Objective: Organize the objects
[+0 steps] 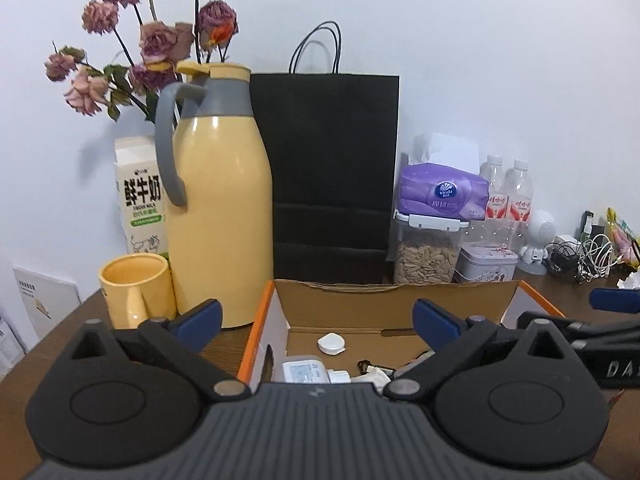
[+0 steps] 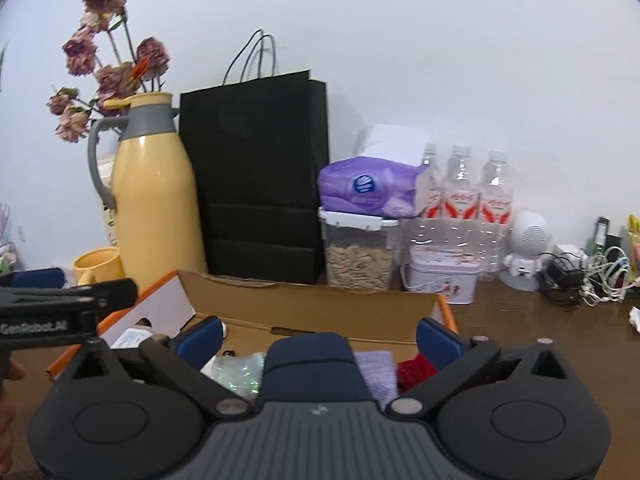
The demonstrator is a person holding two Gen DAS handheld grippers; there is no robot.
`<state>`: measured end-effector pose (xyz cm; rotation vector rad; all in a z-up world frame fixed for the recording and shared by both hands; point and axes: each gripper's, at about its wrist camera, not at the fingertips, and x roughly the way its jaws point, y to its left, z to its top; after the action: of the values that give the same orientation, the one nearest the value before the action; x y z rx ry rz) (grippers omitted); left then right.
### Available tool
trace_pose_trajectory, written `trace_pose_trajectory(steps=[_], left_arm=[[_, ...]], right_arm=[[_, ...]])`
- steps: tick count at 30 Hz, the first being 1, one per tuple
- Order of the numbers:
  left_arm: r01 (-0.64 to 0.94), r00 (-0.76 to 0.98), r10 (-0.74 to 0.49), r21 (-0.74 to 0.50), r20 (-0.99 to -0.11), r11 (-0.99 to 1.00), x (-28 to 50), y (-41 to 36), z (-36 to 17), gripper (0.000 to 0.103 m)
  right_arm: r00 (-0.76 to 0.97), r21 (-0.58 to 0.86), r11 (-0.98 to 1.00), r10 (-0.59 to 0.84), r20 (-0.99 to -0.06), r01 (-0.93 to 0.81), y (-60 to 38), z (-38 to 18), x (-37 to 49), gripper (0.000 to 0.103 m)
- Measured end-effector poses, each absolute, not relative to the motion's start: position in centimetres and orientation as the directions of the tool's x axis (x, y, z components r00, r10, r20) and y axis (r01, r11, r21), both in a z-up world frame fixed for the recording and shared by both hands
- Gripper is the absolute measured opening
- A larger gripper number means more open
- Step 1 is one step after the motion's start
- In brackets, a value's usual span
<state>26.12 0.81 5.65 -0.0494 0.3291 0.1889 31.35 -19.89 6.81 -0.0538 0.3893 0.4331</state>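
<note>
Box [image 1: 400, 304] of cardboard with orange edges sits mid-table, straight ahead of and below both claws. Left gripper [image 1: 318, 320] spread wide, nothing between the jaws; its side holds a white round puck [image 1: 331, 343] and a white charger [image 1: 304, 372]. Right gripper [image 2: 318, 338] also spread, empty, over a dark blue item [image 2: 310, 364], purple cloth [image 2: 376, 372] and red yarn [image 2: 416, 370]. Right is probably nearer the soft items. Brown wooden table [image 2: 540, 344]; yellow thermos [image 1: 222, 216] and black paper bag [image 1: 332, 168] stand along the back edge by the white wall.
</note>
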Motion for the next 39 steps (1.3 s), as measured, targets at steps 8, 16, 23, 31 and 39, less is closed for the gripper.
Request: trace_pose_trajectory(steps=[8,16,23,31,39], left_arm=[[-0.17,0.928,0.153,-0.019,-0.339,0.985,21.8,0.4,6.6,0.103],[-0.157,0.906,0.139,-0.012,-0.4,0.988,16.3,0.2,6.5,0.103],[-0.157,0.876,0.136,-0.007,-0.463,0.988,12.9,-0.2,5.7,0.103],[-0.172,0.84,0.143,-0.008,-0.523,0.985,11.2,-0.5,4.6,0.103],[-0.171,0.838,0.139,-0.012,-0.528,0.985,10.4,-0.8,4.5,0.103]], right_arm=[[0.84,0.048,0.915,0.387,-0.38,-0.4,-21.8,8.3,27.5,0.103],[0.811,0.066,0.907,0.403,-0.424,-0.416,-23.4,8.4,22.0,0.103],[0.787,0.084,0.905,0.406,-0.466,-0.417,-24.3,7.5,18.7,0.103],[0.769,0.09,0.907,0.397,-0.501,-0.41,-24.8,6.5,16.9,0.103],[0.761,0.092,0.906,0.399,-0.511,-0.414,-24.8,6.2,16.2,0.103]])
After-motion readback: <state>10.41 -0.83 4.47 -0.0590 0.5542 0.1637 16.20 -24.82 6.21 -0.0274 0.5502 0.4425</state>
